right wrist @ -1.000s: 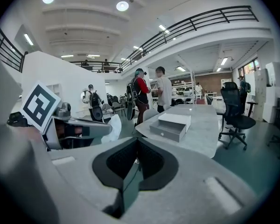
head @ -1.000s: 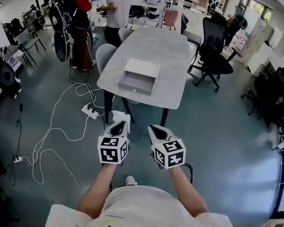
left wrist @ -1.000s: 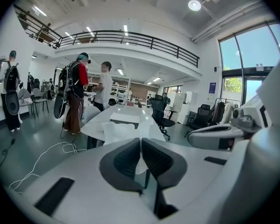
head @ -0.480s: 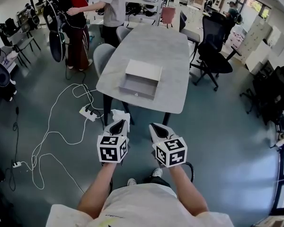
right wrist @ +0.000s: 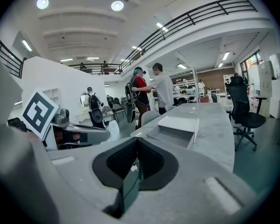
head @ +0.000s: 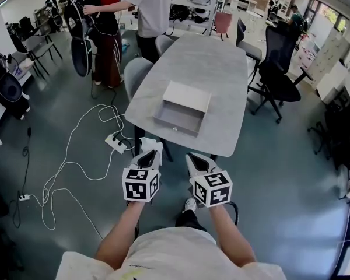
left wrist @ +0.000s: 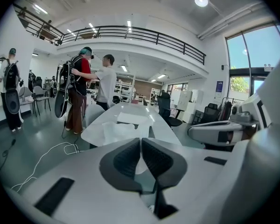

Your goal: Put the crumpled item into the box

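Note:
A crumpled white item (head: 146,144) sticks out past the tips of my left gripper (head: 151,153), which is shut on it; in the left gripper view the crumpled white item (left wrist: 117,131) bulges beyond the closed jaws. My right gripper (head: 193,158) hovers beside it, shut and holding nothing. Both hang over the floor, short of the near end of the grey table (head: 205,63). A shallow pale box (head: 182,111) lies open near that end, and the box (right wrist: 175,128) shows ahead in the right gripper view.
A power strip (head: 115,140) and white cables (head: 63,169) lie on the floor at the left. A grey chair (head: 136,73) stands at the table's left, a black office chair (head: 277,78) at its right. Two people (head: 153,7) stand by the far left corner.
The table and box have come a little nearer and shifted right in the head view. Both grippers stay side by side, the left still shut on the crumpled item.

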{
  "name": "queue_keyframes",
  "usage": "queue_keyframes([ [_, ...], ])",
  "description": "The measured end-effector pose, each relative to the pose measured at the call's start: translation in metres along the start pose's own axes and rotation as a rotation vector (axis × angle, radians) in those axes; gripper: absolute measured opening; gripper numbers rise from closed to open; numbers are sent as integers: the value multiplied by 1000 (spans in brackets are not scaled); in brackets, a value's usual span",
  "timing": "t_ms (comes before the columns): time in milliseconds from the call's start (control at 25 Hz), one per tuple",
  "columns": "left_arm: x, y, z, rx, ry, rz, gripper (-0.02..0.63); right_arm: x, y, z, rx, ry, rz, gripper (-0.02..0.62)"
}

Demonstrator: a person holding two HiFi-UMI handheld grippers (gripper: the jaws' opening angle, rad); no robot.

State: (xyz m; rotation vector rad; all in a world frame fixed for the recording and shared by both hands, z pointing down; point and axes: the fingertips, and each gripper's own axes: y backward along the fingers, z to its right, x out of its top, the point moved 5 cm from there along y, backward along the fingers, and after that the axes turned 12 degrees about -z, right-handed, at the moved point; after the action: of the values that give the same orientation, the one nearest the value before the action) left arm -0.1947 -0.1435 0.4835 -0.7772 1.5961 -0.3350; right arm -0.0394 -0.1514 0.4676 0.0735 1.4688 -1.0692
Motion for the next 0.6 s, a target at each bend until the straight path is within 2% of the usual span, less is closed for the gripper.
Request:
queue_keyframes([
  [320, 49, -51, 6, 57, 15, -6, 21, 39, -29, 59, 62, 25, -5, 5],
  [600, 73, -89, 9, 102, 27, -38, 21, 64, -54, 99, 122, 40, -14, 5],
])
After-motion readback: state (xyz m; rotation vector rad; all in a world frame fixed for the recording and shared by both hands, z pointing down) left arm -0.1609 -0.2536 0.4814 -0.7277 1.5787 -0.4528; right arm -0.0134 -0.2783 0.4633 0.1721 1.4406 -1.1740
